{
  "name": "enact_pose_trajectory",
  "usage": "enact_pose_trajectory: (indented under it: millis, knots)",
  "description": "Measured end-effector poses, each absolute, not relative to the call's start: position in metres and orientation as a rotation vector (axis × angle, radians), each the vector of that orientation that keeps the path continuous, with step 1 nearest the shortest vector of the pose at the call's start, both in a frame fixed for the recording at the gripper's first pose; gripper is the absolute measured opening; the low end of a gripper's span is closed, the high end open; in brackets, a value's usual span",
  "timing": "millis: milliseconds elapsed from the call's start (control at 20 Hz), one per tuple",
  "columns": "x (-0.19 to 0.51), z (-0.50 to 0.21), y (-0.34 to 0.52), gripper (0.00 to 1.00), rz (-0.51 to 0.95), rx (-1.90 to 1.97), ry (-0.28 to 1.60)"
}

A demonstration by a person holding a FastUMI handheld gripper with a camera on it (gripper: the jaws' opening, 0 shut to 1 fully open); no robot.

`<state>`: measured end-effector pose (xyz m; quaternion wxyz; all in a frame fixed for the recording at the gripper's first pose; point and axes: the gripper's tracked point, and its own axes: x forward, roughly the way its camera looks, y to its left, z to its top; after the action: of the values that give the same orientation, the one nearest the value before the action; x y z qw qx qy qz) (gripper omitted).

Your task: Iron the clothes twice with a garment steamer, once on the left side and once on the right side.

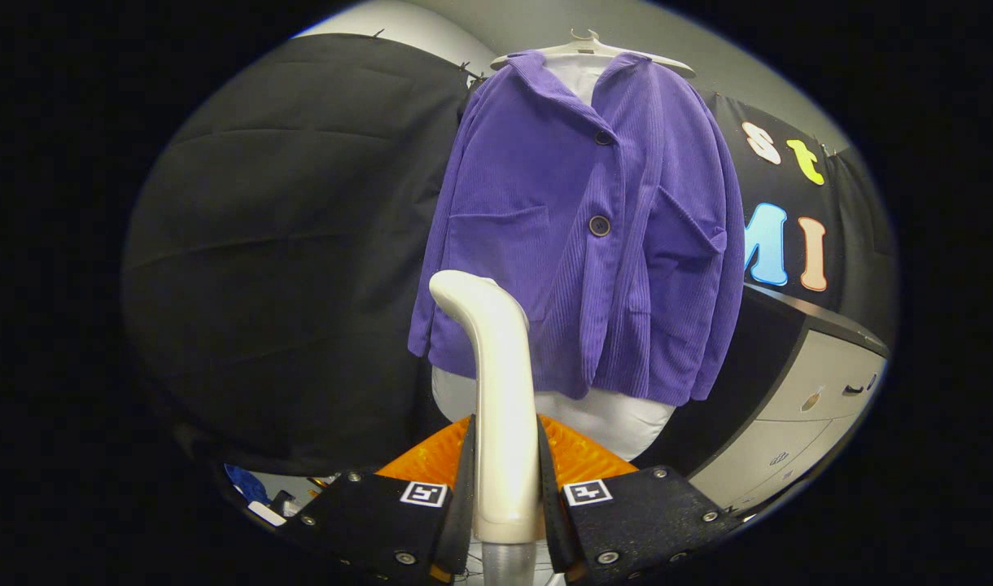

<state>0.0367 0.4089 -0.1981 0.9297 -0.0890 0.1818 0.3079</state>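
Note:
A purple corduroy jacket [586, 236] hangs buttoned on a white hanger [592, 50] over a white garment [602, 415], straight ahead of the fingers. My gripper [505, 468] is shut on the handle of a cream-white garment steamer [500, 382], which stands upright between both fingers. The steamer's curved head reaches up to the jacket's lower left panel, below the left chest pocket. I cannot tell whether the head touches the fabric.
Black cloth [301, 244] hangs behind and to the left of the jacket. A cabinet with pale drawers and a dark top [814, 391] stands to the right. Small items, one of them blue [248, 484], lie low on the left past the fingers.

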Motion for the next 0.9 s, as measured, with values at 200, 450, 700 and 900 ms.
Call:
enact_pose_trajectory:
  millis: [200, 450, 700, 900]
  knots:
    - [0.025, -0.231, 0.4, 0.38, 0.624, -0.184, 0.444]
    - [0.006, -0.235, 0.379, 0.38, 0.613, -0.133, 0.493]
    - [-0.01, -0.193, 0.322, 0.38, 0.573, -0.047, 0.477]
    - [-0.011, -0.156, 0.257, 0.38, 0.505, 0.0, 0.432]
